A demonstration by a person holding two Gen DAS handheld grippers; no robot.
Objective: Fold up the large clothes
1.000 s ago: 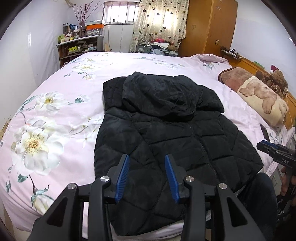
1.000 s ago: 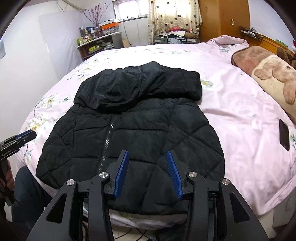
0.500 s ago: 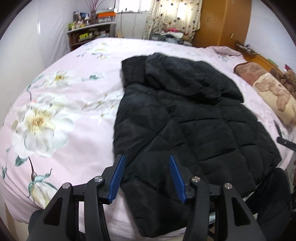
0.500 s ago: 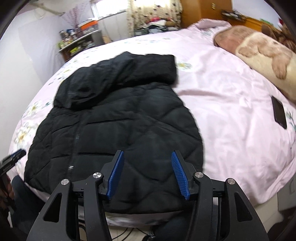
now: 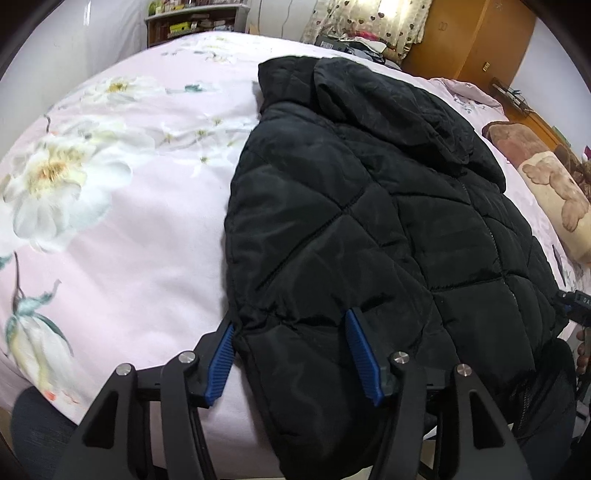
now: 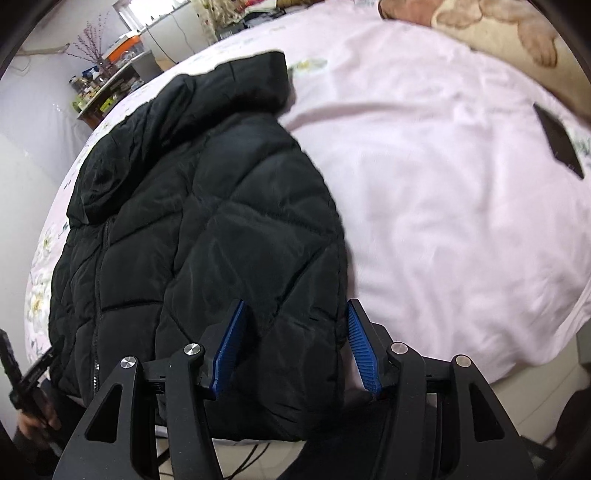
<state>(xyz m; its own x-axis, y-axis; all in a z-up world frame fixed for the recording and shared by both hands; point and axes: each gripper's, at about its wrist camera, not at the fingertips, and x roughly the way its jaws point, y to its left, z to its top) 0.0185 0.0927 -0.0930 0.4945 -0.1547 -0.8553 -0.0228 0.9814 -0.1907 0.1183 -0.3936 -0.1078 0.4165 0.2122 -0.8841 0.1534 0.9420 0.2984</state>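
Note:
A black quilted hooded jacket (image 5: 369,221) lies flat, zip up, on the pink floral bedsheet (image 5: 122,240), with its hem at the near edge of the bed. My left gripper (image 5: 290,319) hangs low over the jacket's lower left corner. Its jaws are opening, and the corner sits between the blue pads (image 5: 221,354) without being pinched. My right gripper (image 6: 296,301) straddles the lower right corner of the jacket (image 6: 207,221) in the same way, open, with its pads (image 6: 362,347) apart from the cloth. Each gripper shows at the edge of the other's view.
A dark phone (image 6: 557,144) lies on the sheet to the right of the jacket. A brown bear-print pillow (image 5: 554,192) sits at the headboard side. A wooden wardrobe (image 5: 469,40) and a cluttered shelf (image 5: 192,22) stand beyond the bed. A person's hand (image 6: 33,421) holds the left gripper's handle.
Both grippers have come down and closer to the jacket's hem. The left has shifted to the left corner, the right to the right corner. Both pairs of jaws stand wider than before.

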